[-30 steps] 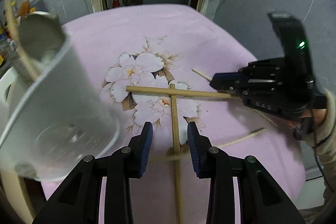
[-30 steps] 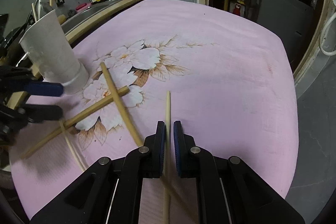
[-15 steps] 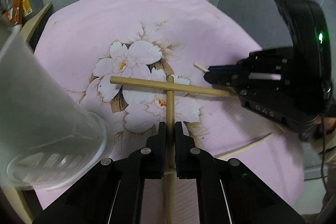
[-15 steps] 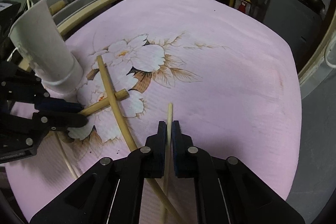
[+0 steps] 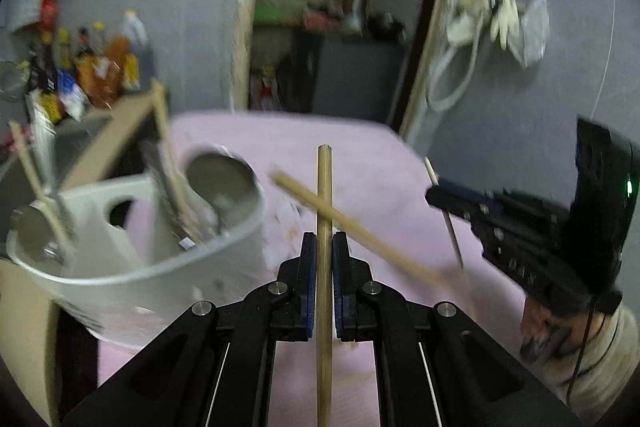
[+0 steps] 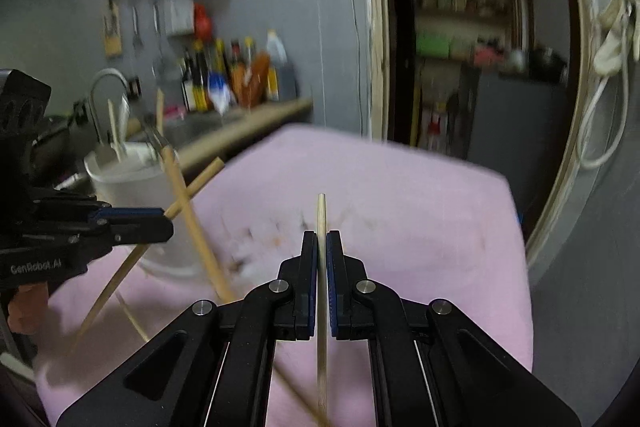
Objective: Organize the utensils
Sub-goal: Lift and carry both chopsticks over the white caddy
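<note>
- The left hand-held gripper (image 5: 324, 247), spread over a thick chopstick (image 5: 324, 211) a second ago, now pinches it and has tilted it up off the pink tabletop (image 5: 360, 155).
- The right hand-held gripper (image 6: 322, 247) still clamps its thin chopstick (image 6: 321, 215), also raised.
- Another stick (image 5: 352, 223) stays on the cloth.
- Both lifted sticks look ready for the white holder (image 5: 168, 267) at left.

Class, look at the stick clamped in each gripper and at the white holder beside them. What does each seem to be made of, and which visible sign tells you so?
Thick stick in the left gripper: probably bamboo or wood, matte tan, unpainted.
Thin stick in the right gripper: likewise pale bamboo or wood, slimmer and lighter.
White holder: probably plastic, with a smooth, even white wall and cut-out holes; blur leaves this open.
</note>
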A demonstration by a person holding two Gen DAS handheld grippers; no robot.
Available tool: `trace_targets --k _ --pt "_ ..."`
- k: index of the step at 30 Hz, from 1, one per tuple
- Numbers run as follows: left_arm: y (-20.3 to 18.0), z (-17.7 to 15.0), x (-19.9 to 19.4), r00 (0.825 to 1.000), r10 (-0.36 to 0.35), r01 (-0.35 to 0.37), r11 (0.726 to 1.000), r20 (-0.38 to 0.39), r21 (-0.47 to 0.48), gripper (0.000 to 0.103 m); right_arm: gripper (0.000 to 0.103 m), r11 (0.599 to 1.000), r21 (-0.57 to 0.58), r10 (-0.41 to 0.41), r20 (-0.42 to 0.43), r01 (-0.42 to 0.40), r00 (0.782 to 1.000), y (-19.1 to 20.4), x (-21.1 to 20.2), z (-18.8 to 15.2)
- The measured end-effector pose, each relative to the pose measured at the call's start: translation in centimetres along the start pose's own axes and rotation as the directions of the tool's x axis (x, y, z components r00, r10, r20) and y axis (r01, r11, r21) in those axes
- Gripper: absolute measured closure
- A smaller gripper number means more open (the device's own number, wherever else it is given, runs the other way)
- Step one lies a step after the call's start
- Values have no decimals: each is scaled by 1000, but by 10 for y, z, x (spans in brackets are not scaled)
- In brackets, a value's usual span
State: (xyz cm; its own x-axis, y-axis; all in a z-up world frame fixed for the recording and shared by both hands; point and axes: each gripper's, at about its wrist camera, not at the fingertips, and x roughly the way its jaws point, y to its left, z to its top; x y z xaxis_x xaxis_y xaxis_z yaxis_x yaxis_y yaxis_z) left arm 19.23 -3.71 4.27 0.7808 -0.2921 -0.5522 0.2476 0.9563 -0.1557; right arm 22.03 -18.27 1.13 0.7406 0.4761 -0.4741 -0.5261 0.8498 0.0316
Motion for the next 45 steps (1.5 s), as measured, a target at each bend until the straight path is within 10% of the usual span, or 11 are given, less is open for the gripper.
trace_targets --k 9,17,35,45 --pt "25 16 -50 973 51 -34 996 224 -80 98 100 999 -38 4 237 5 972 33 -23 27" --pt "57 47 -88 917 106 -49 987 386 -154 98 100 998 -36 63 376 -54 924 52 -39 58" --pt "162 66 -142 683 317 -88 930 658 -357 98 100 979 -4 152 683 -204 715 117 -23 108" --pt "180 46 -129 577 468 -149 866 670 -477 98 100 982 19 127 671 -189 730 116 13 88"
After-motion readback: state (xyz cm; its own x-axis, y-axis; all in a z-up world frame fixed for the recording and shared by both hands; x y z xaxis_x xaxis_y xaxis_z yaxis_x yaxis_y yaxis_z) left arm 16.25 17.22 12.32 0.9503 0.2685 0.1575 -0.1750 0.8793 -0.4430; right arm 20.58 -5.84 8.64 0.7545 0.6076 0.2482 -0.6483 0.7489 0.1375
